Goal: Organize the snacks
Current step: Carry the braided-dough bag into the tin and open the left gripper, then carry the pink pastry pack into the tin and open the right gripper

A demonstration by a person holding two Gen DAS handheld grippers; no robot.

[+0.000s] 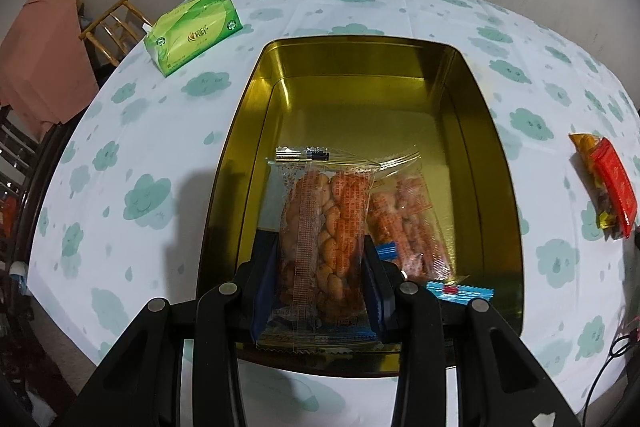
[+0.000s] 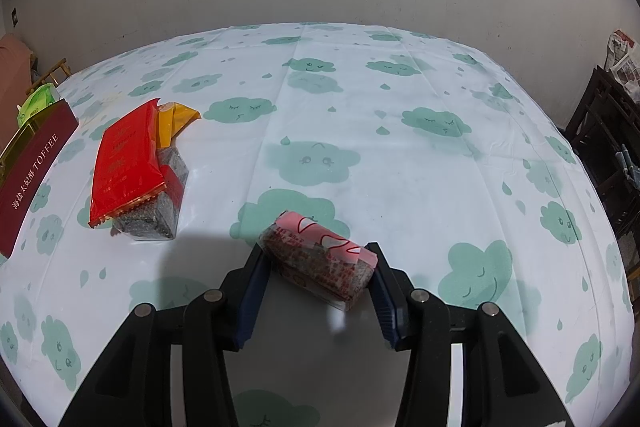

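Note:
My left gripper [image 1: 322, 259] is shut on a clear packet of orange twisted snacks [image 1: 324, 227], held over the near end of an open gold tin [image 1: 496, 147]. A second packet of the same snack [image 1: 408, 223] lies on the tin's floor just to its right. In the right wrist view my right gripper [image 2: 318, 269] is shut on a pink-wrapped snack block [image 2: 320, 259], just above the tablecloth. A red packet [image 2: 126, 163] lies on a grey sesame block [image 2: 160, 211] and a yellow packet [image 2: 178, 119] to the left. The tin's maroon side [image 2: 32, 175] shows at the far left.
A green tissue pack [image 1: 192, 33] lies on the cloud-print tablecloth [image 2: 400, 155] beyond the tin's left side. The red and yellow packets [image 1: 608, 187] show at the right edge of the left wrist view. Wooden chairs [image 1: 108, 27] and dark furniture [image 2: 608, 147] stand around the table.

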